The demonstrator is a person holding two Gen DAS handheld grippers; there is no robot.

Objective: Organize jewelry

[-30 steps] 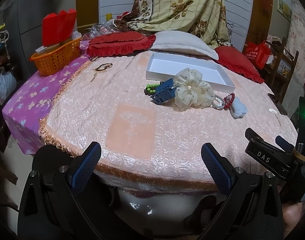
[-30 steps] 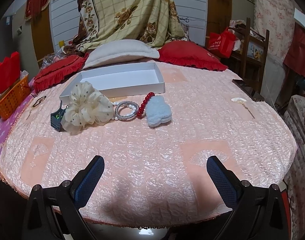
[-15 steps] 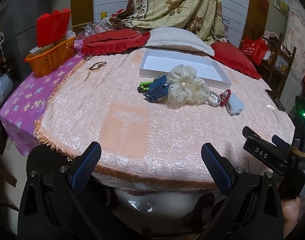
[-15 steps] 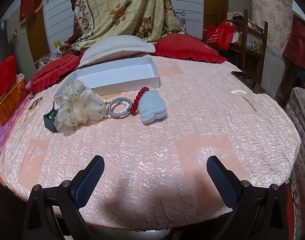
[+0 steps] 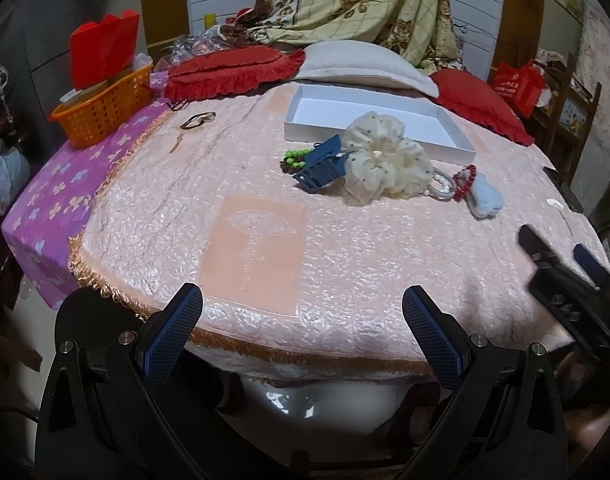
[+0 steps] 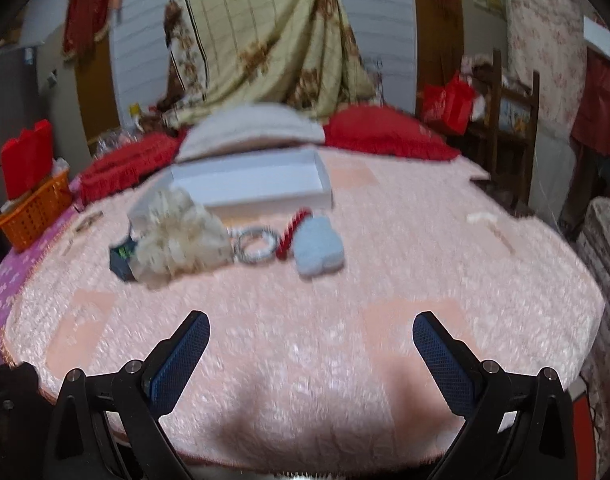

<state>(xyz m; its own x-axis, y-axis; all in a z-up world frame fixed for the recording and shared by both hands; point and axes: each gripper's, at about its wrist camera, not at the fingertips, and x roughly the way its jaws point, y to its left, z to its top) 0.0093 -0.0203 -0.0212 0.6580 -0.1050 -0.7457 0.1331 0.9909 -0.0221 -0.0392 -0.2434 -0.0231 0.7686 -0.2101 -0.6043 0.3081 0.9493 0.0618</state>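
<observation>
An empty white box [image 5: 379, 118] [image 6: 265, 184] lies at the back of the pink-covered table [image 5: 265, 240]. In front of it sit a cream scrunchie [image 5: 385, 160] [image 6: 181, 236], a blue hair claw [image 5: 319, 168], green beads [image 5: 292, 156], a silver-and-pearl bracelet [image 6: 255, 244], a red bead bracelet [image 5: 463, 180] [image 6: 291, 230] and a pale blue fluffy clip [image 5: 485, 200] [image 6: 319, 246]. My left gripper [image 5: 303, 320] is open and empty at the near table edge. My right gripper [image 6: 311, 344] is open and empty over the near edge; it also shows in the left wrist view [image 5: 561, 276].
An orange basket [image 5: 101, 108] with red items stands at the far left. Red cushions [image 5: 233, 72] and a white pillow [image 5: 365, 66] line the back. A dark bracelet [image 5: 197, 120] lies far left, a small white hairpin [image 5: 555, 204] far right. A wooden chair [image 6: 509, 120] stands right.
Both grippers have moved forward toward the table. The right wrist view is now tilted up and blurred from motion. Nothing on the table has moved.
</observation>
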